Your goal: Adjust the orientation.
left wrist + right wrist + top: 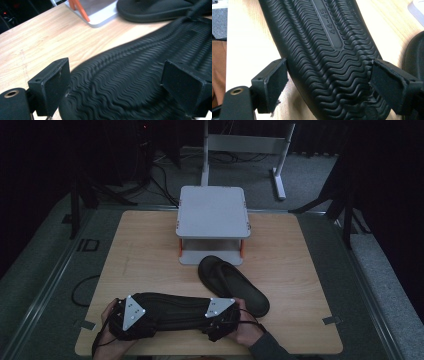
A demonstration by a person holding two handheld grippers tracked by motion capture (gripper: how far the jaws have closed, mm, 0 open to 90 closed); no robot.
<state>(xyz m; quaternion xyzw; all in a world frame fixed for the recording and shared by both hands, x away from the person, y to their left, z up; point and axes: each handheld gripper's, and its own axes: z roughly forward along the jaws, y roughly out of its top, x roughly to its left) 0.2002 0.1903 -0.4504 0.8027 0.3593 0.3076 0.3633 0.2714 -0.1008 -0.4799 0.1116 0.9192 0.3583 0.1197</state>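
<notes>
Here, one black rubber slipper, sole-up [170, 312], lay at the wooden table's [150, 260] six o'clock edge. Left gripper [115, 82] and right gripper [328, 82] straddled either end, jaws spread, unclamped. Likely light, flexible, grippy; best pinched across the edges.

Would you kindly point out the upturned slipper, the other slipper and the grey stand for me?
upturned slipper [329, 57], right gripper view, on the ribbed sole near the size mark.
other slipper [235, 282], high view, on its footbed.
grey stand [212, 212], high view, on its top plate.
</notes>
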